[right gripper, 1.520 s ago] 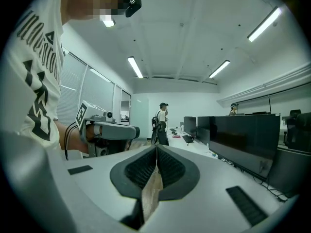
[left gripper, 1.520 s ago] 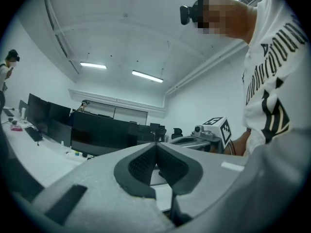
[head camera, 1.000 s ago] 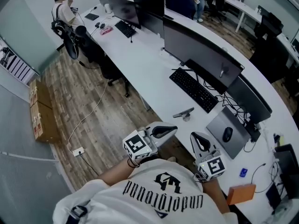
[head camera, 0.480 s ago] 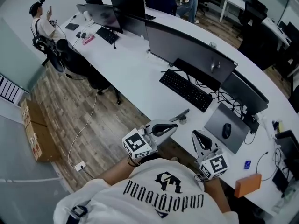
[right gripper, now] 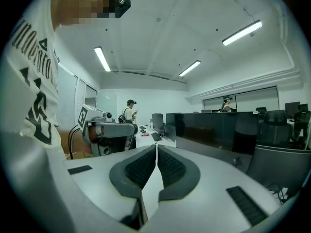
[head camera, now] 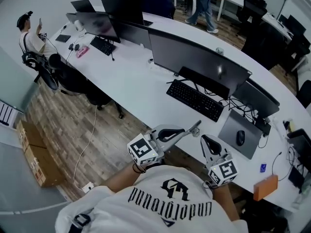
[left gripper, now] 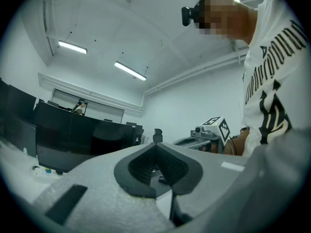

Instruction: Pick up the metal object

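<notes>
The long white counter (head camera: pixel 141 81) curved across a big office with a brown wood floor (head camera: pixel 73 130). Wide dark screens (head camera: pixel 199 62) stood in a row on it, with a black keyboard (head camera: pixel 194 100) in front of them. A mouse (head camera: pixel 240 138) sat on a grey pad (head camera: pixel 232 130), and an orange box (head camera: pixel 265 187) lay far off to the right. Cardboard boxes (head camera: pixel 31 152) were stacked on the floor at the left. A person (head camera: pixel 29 38) sat at the far end of the counter.

The metal object (head camera: pixel 195 127) lay at the near edge of the counter, in front of the keyboard. The left tool (head camera: pixel 182 132) pointed at it, with its tip just beside it (I could not tell if they touched). Its jaws were pressed together with nothing in them. The right tool (head camera: pixel 206 140) was held close to the person's body, a little to the right of the object, pointing at the counter. Its jaws were pressed together too, and empty.
</notes>
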